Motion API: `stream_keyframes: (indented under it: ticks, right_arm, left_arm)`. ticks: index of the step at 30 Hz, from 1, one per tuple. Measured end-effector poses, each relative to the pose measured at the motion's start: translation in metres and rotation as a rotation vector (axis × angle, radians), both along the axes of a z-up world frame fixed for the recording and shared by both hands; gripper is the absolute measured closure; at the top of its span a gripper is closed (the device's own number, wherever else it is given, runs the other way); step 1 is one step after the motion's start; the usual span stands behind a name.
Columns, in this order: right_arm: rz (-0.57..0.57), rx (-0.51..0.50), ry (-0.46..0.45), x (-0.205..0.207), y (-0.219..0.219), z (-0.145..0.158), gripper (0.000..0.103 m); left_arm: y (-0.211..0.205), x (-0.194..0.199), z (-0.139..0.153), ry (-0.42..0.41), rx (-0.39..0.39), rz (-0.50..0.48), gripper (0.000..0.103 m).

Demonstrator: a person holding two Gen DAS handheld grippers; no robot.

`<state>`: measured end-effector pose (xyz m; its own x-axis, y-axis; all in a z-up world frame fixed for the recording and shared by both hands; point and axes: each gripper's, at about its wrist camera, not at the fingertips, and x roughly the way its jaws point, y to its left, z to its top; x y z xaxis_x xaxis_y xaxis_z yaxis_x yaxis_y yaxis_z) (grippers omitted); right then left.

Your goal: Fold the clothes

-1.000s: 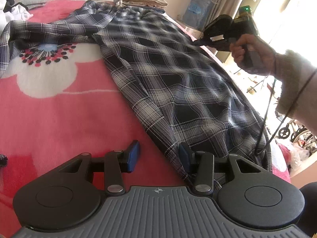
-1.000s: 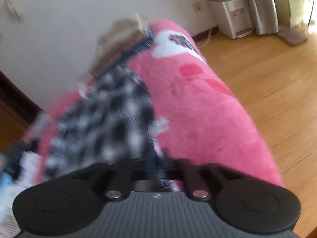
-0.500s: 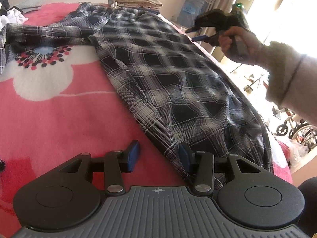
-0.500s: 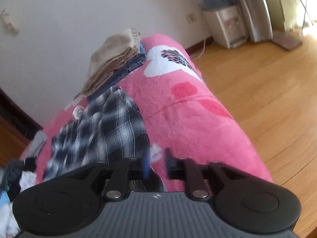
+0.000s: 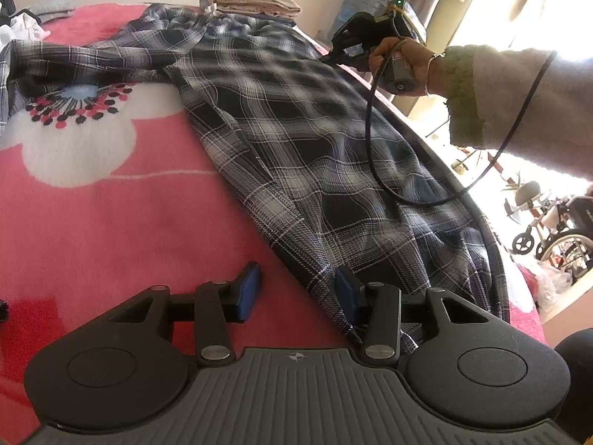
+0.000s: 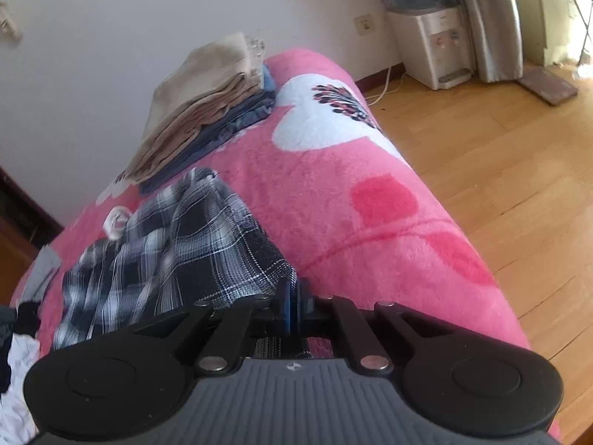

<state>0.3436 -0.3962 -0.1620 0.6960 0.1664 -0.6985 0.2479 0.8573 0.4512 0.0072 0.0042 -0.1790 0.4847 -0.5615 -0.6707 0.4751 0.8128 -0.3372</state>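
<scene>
Judging by how things lie, the folding has barely begun. A plaid shirt (image 5: 296, 141) is spread lengthwise along the pink flowered blanket (image 5: 92, 222), its body mostly flat, one sleeve (image 5: 74, 59) thrown out sideways across the white flower, and no fold yet made in it. Beyond its far end sits a stack of folded clothes (image 6: 200, 111) — beige on top, blue beneath — so some pieces look finished, while a loose heap of dark and white garments (image 6: 15, 341) at the blanket's edge seems to be waiting.

The left gripper (image 5: 296, 285) rests at the shirt's near hem with its jaws spread; the fabric edge runs between the blue pads, and the right-hand pad (image 5: 344, 285) lies on the cloth, but nothing is pinched. The right gripper (image 6: 294, 307), held in a person's hand (image 5: 400, 59) with a pale knitted sleeve (image 5: 481, 92) behind it, is at the shirt's far side edge. Its jaws have just been closing and now stand pressed together; its own camera shows plaid cloth directly under and behind the pads, so it is probably nipping the edge, though the pads hide whether fabric is truly caught between them.

What is left for this shirt is nearly everything — bringing the sides and sleeves in, doubling the length, and moving it to the stack — and after that the unfolded heap.
</scene>
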Motion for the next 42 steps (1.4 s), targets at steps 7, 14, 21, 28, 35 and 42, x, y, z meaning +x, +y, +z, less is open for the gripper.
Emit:
stream_keyframes:
  ticks: [7,14,21,28,35,42]
  right_arm:
    - [-0.051,0.101,-0.028,-0.043,-0.025,0.025,0.093]
    - [0.024,0.148,-0.077,-0.125,-0.058,0.084,0.086]
    - [0.124,0.24,-0.194,-0.227,-0.067,0.135,0.084]
    - [0.25,0.203,-0.181,-0.326,-0.04,0.167,0.08]
    - [0.201,0.288,0.024,-0.413,-0.002,0.126,0.08]
    - [0.141,0.332,0.0,-0.478,0.021,0.128,0.079]
  left_arm:
    - [0.001,0.004,0.0,0.022,-0.007,-0.004,0.058]
    - [-0.009,0.01,0.007,0.048,0.023,-0.054,0.04]
    - [-0.016,0.008,0.019,0.075,0.065,-0.021,0.034]
    - [0.002,-0.02,0.054,0.091,0.063,0.08,0.034]
    - [-0.003,-0.045,0.094,0.166,0.064,-0.008,0.034]
    - [-0.034,-0.068,0.127,0.156,0.23,0.075,0.034]
